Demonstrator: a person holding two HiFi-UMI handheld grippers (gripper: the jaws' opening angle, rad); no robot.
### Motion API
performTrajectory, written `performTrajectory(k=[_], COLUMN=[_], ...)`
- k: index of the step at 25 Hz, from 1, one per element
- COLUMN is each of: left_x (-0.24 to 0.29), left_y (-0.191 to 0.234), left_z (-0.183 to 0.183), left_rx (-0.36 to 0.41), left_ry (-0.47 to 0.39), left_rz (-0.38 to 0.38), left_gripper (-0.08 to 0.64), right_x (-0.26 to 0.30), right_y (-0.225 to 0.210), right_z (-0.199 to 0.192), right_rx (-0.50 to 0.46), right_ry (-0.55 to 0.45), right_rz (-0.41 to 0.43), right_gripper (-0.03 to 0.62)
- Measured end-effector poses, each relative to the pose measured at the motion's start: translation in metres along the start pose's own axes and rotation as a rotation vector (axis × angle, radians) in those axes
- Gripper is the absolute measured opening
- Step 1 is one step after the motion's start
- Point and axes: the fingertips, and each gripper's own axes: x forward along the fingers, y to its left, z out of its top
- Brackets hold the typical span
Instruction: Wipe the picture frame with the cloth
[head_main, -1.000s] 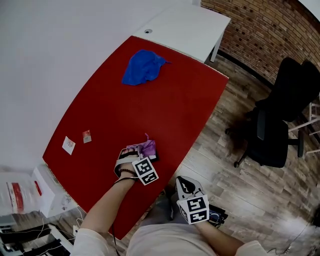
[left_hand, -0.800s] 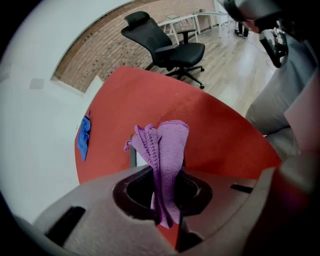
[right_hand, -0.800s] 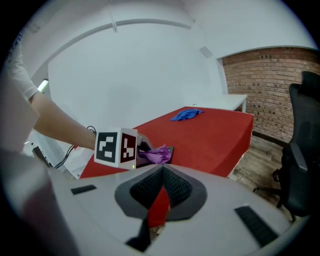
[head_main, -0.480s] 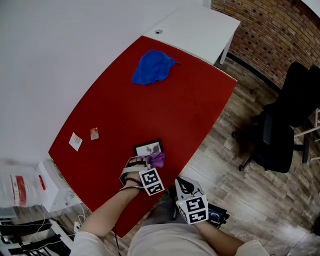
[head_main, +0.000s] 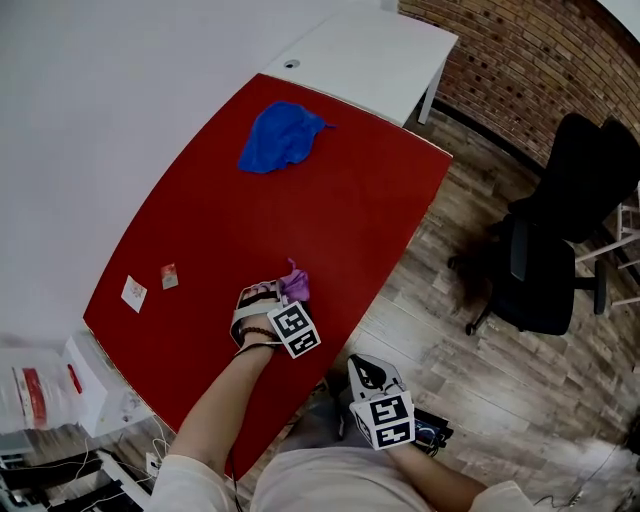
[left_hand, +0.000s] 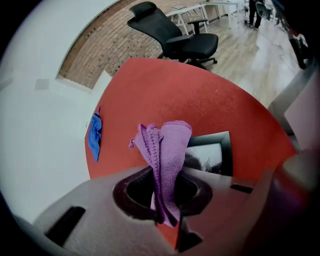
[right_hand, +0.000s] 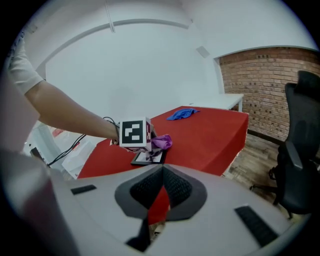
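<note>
My left gripper (head_main: 281, 300) is shut on a folded purple cloth (head_main: 294, 285) near the front edge of the red table (head_main: 330, 210). In the head view the gripper and cloth cover the picture frame. The left gripper view shows the cloth (left_hand: 165, 150) sticking out of the left gripper (left_hand: 167, 175), with the black picture frame (left_hand: 214, 151) lying flat just behind and to the right. From the right gripper view, the cloth (right_hand: 162, 142) rests on the frame (right_hand: 149, 157). My right gripper (head_main: 368, 372) is off the table by the person's lap, shut and empty (right_hand: 161, 175).
A crumpled blue cloth (head_main: 280, 137) lies at the table's far end. Two small cards (head_main: 137, 291) sit near the left edge. A white desk (head_main: 370, 60) adjoins the far end. A black office chair (head_main: 560, 240) stands on the wooden floor to the right.
Half a second ago the left gripper was pulled back and the frame lay uncovered beyond it. Now it has moved forward with the cloth over the frame. The right gripper has stayed put.
</note>
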Motion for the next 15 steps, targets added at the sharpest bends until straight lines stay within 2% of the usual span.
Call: performTrajectory(k=[6,11,15], left_x=[-0.019,-0.045,-0.055], left_y=[-0.031,-0.076,-0.094], left_z=[0.008,0.007,0.008], left_rx=[0.057,0.103,0.128], left_ry=[-0.042,-0.081,-0.092], left_rz=[-0.017,-0.040,-0.030], left_gripper=[0.060,0.060,0.060], right_x=[-0.001,0.008,0.012], right_y=[-0.010,-0.001,0.006], right_z=[0.001,0.006,0.005], right_rx=[0.010,-0.003,-0.011], right_ry=[-0.004,-0.011,-0.006], right_rz=[-0.008,0.022,0.043], right_gripper=[0.004,0.005,0.005])
